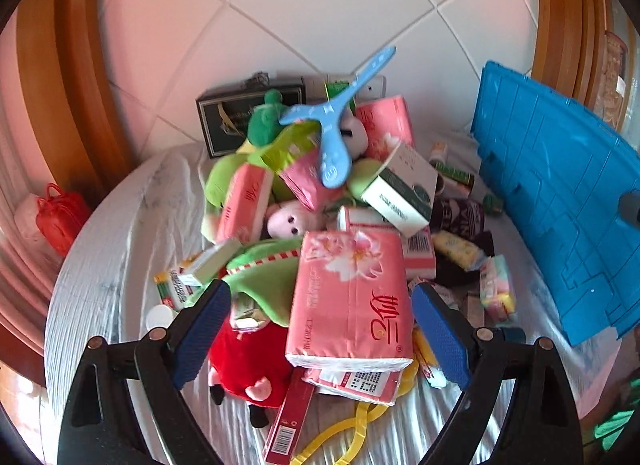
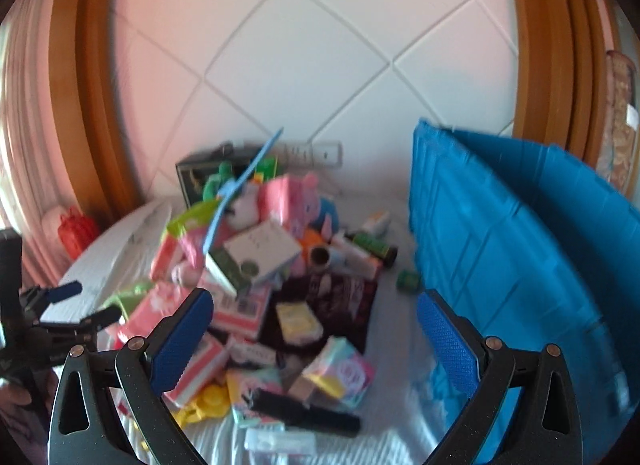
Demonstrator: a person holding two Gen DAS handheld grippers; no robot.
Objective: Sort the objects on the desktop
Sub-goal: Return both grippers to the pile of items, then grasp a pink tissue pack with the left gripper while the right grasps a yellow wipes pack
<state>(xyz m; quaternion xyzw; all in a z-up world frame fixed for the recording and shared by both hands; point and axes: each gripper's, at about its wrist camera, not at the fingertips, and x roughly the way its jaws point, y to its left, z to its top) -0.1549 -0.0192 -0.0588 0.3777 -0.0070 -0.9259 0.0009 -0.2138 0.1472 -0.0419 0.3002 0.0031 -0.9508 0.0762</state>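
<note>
A heap of mixed objects covers the white-clothed table (image 1: 104,265). In the left wrist view a large pink tissue pack (image 1: 352,297) lies on top near me, between the wide-apart pads of my left gripper (image 1: 320,329), which is open and touches nothing. A red plush toy (image 1: 248,365), a blue three-armed boomerang (image 1: 332,125) and a white-green box (image 1: 400,193) sit in the pile. My right gripper (image 2: 316,341) hangs open above pastel packs (image 2: 340,373) and a black comb (image 2: 304,413). The left gripper (image 2: 76,305) shows at the left edge of the right wrist view.
A big blue plastic crate (image 1: 560,205) stands at the table's right side, also the blue crate (image 2: 520,265) close beside my right gripper. A dark gift box (image 1: 240,121) backs the heap against the padded wall. A red bag (image 1: 60,217) lies off the table's left.
</note>
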